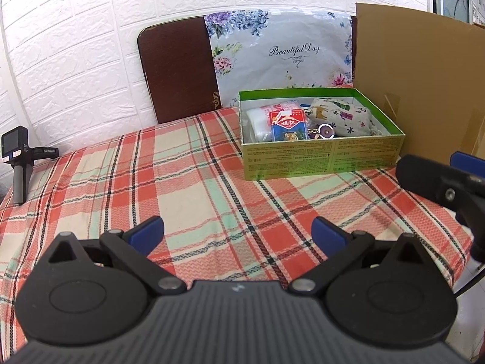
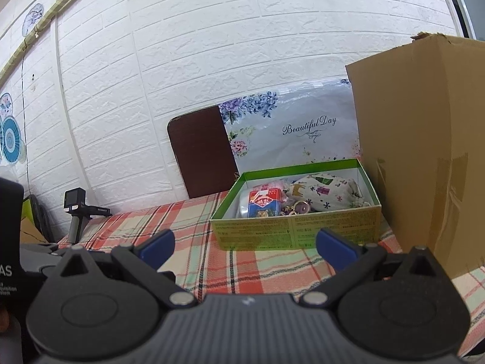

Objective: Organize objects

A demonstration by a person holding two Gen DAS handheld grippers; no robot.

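Observation:
A green open box [image 1: 321, 154] [image 2: 294, 227] stands on the plaid tablecloth. Inside it lie a blue-and-red card pack [image 1: 286, 126] [image 2: 262, 204], a white plastic packet [image 1: 257, 121], a patterned cloth pouch [image 1: 339, 115] [image 2: 324, 192] and a keychain [image 1: 324, 132] [image 2: 298, 209]. My left gripper [image 1: 238, 233] is open over bare cloth, well short of the box, with nothing between its blue pads. My right gripper [image 2: 245, 247] is also open and empty, low in front of the box. In the left wrist view the right gripper [image 1: 439, 179] enters from the right edge.
A tall cardboard box [image 1: 418, 85] [image 2: 424, 151] stands right of the green box. A brown board [image 1: 178, 69] and a floral bag [image 1: 282, 54] lean on the white brick wall behind. A small camera on a handle [image 1: 16, 160] [image 2: 75, 212] stands at the table's left.

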